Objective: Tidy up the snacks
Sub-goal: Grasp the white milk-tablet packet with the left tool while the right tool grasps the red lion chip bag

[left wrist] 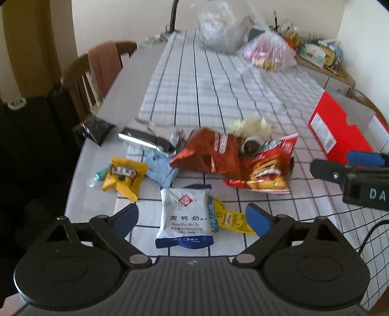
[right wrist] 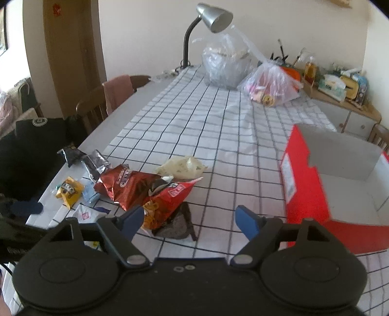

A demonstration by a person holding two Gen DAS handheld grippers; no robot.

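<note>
Snack packets lie in a heap at the near left of the checked tablecloth [right wrist: 194, 121]. My left gripper [left wrist: 192, 215] hovers open over a white and blue packet [left wrist: 184, 216] and a yellow packet [left wrist: 229, 218], its pads clear of both. Beyond them lie a dark red foil bag [left wrist: 209, 153], a red chip bag [left wrist: 267, 170], a yellow cookie packet [left wrist: 124, 175] and a light blue packet [left wrist: 160, 167]. My right gripper [right wrist: 189, 216] is open above a dark grey packet [right wrist: 177, 226] and the red chip bag [right wrist: 167, 197]. An open red box [right wrist: 304, 189] stands to the right.
A silver foil packet [left wrist: 145, 141] and a black packet [left wrist: 94, 128] lie by the table's left edge. Two clear plastic bags [right wrist: 226, 65] and a desk lamp [right wrist: 214, 17] stand at the far end. A wooden chair [right wrist: 97, 104] is left; a cluttered sideboard [right wrist: 340, 85] is back right.
</note>
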